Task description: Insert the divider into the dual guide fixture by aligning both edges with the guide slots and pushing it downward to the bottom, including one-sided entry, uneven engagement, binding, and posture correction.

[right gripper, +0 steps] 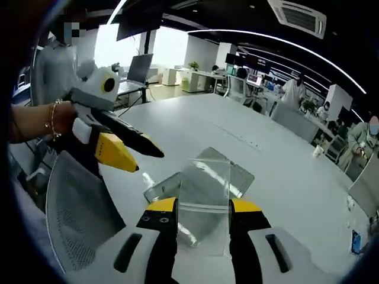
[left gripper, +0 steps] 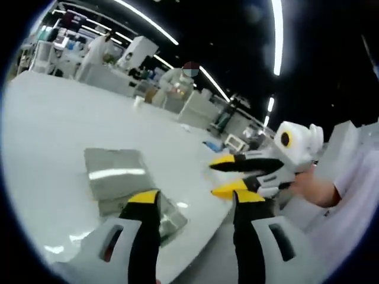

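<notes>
Clear plastic, the divider (right gripper: 204, 204) is pinched upright between the jaws of the right hand-held gripper (right gripper: 202, 208) (its lower edge hangs below the tips). Beyond it, the fixture (right gripper: 234, 171) is seen lying flat on the white worktop (right gripper: 284, 160). The left hand-held gripper (left gripper: 195, 198) is held spread and empty, beside the fixture (left gripper: 118, 174) at the worktop (left gripper: 53, 136) edge.

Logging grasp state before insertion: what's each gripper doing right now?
Left gripper: jaws open, holding nothing, above the grey fixture.
Right gripper: jaws shut on the clear divider, held upright.
</notes>
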